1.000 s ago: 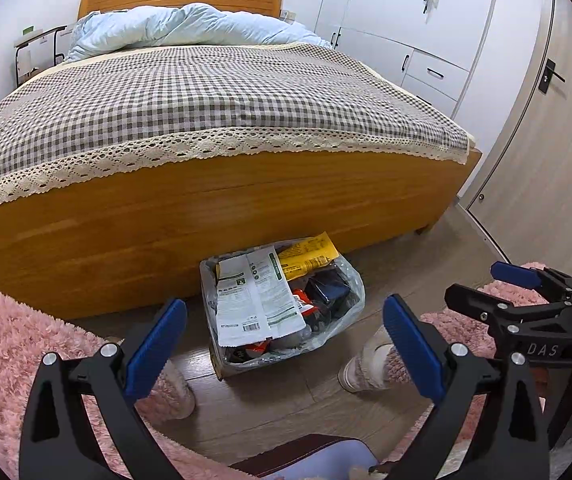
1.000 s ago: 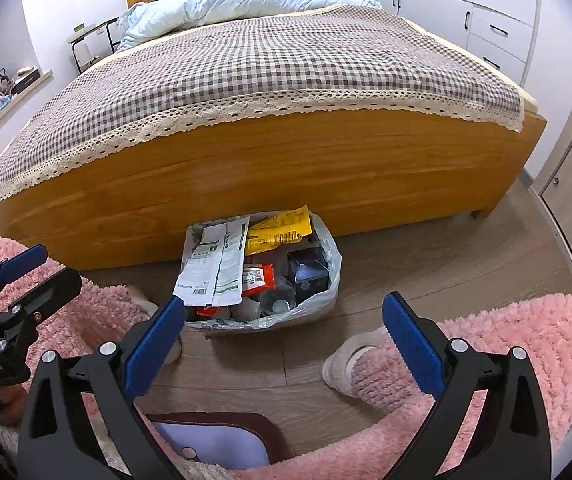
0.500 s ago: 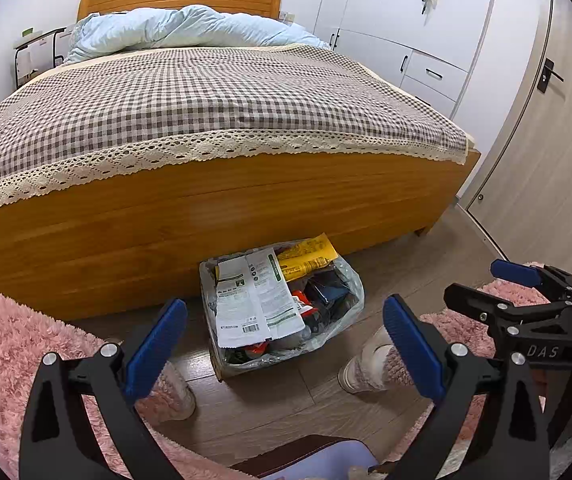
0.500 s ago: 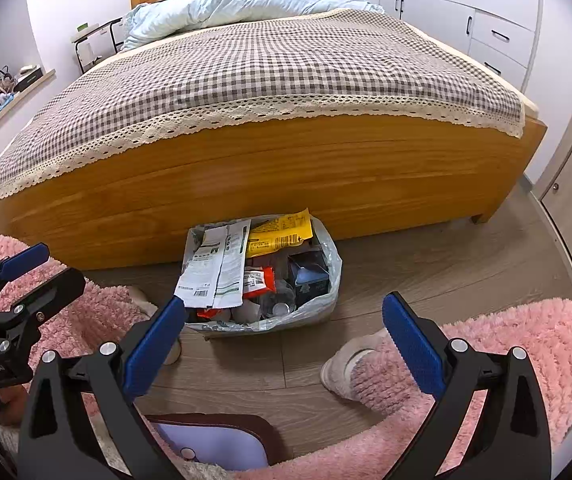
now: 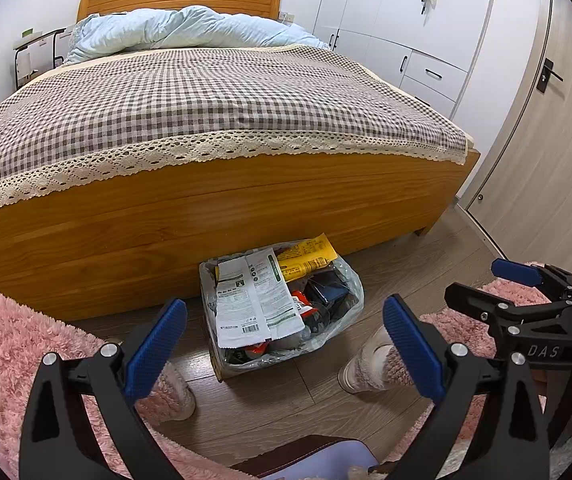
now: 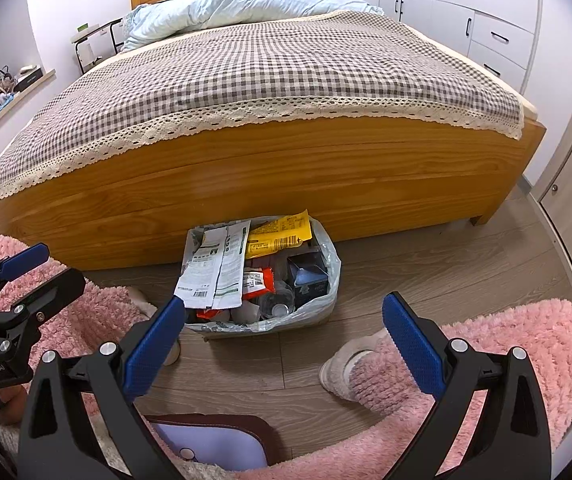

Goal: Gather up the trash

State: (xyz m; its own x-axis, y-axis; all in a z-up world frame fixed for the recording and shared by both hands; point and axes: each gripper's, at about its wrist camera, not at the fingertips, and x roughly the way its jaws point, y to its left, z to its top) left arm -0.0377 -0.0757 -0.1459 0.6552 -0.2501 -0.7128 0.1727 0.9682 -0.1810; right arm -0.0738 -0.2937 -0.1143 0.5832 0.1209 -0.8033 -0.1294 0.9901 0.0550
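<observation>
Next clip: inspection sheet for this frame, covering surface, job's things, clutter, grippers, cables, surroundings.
Surface: wood-plank floor, bare around the bin.
Job's things: lined trash bin at the foot of the bed, full; white printed wrapper, yellow packet, red packet, dark box on top.
Clutter: nothing seen loose on the floor.
Grippers: left gripper open, empty; right gripper open, empty.
Cables: nothing seen.
Surroundings: wooden bed with checked cover, white wardrobe, person's pink fleece legs and slippers.
</observation>
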